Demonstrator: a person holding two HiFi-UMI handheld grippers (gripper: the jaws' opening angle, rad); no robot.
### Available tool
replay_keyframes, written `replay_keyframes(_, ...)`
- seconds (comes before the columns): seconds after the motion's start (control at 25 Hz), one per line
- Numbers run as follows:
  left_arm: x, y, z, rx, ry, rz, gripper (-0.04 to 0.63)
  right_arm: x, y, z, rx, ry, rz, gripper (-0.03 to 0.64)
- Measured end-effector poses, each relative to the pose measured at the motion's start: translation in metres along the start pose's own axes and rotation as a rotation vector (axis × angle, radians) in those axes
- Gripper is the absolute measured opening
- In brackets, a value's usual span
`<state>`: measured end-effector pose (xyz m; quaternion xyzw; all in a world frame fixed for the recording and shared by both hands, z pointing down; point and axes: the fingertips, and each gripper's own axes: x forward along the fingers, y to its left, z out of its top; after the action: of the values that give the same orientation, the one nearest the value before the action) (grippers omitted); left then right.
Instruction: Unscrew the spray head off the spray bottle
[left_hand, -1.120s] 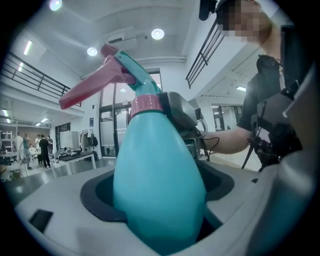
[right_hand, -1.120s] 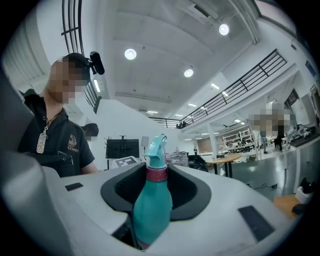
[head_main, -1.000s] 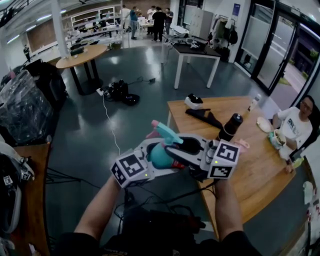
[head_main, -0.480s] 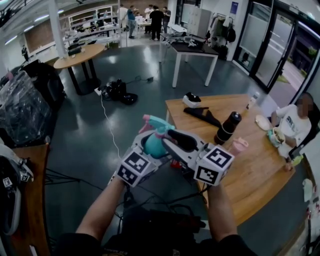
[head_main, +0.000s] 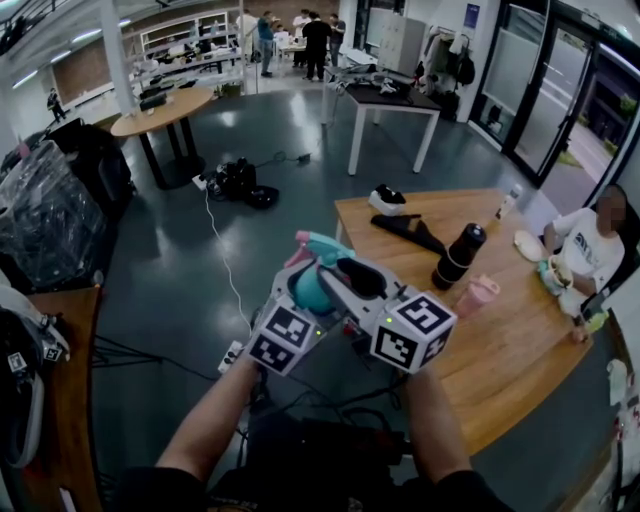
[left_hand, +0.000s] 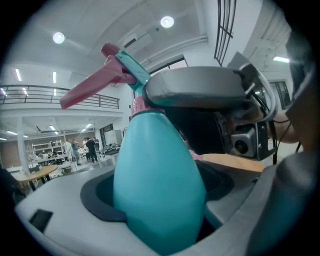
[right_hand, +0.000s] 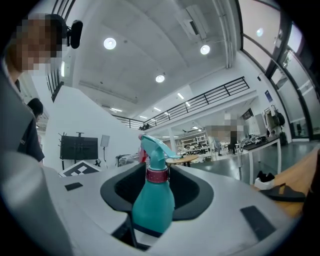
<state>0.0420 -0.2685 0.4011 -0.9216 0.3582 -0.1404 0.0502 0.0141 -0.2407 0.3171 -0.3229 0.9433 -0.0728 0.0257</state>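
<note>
Left gripper (left_hand: 165, 220) jaws clamp spray bottle (left_hand: 157, 185) body midair (prob. to steady it); right gripper (right_hand: 150, 227) jaws also shut on it. Spray head (left_hand: 107, 75) still on, trigger twd 10 o'clock.

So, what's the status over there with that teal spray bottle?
Left gripper shut on teal plastic spray bottle. Right gripper flanks its neck, grip unclear. Teal-and-pink spray head still on. Nothing blocking.
</note>
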Motion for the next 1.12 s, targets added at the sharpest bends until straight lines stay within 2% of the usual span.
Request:
replay_keyframes(0.16,0.000,-0.001,-0.001,0.007,0.012,0.000,0.422,0.001,0.000,-0.001,-0.010,0.004,-0.002,0.140)
replay_keyframes(0.32,0.000,-0.007,-0.001,0.014,0.010,-0.045,0.422,-0.002,0.000,-0.003,-0.018,0.010,0.031,0.140)
replay_keyframes(0.64,-0.007,-0.032,0.008,0.012,-0.027,-0.248,0.422,-0.017,0.007,0.000,0.001,0.016,0.158,0.138)
replay_keyframes(0.84,-0.018,-0.049,0.011,0.009,-0.051,-0.384,0.422,-0.025,0.016,0.000,-0.002,0.026,0.278,0.138)
replay_keyframes(1.0,-0.026,-0.060,0.014,0.009,-0.082,-0.459,0.422,-0.031,0.024,0.000,-0.014,0.025,0.374,0.138)
replay_keyframes(1.12,-0.031,-0.061,0.016,0.007,-0.095,-0.477,0.422,-0.032,0.028,0.001,-0.010,0.027,0.413,0.141)
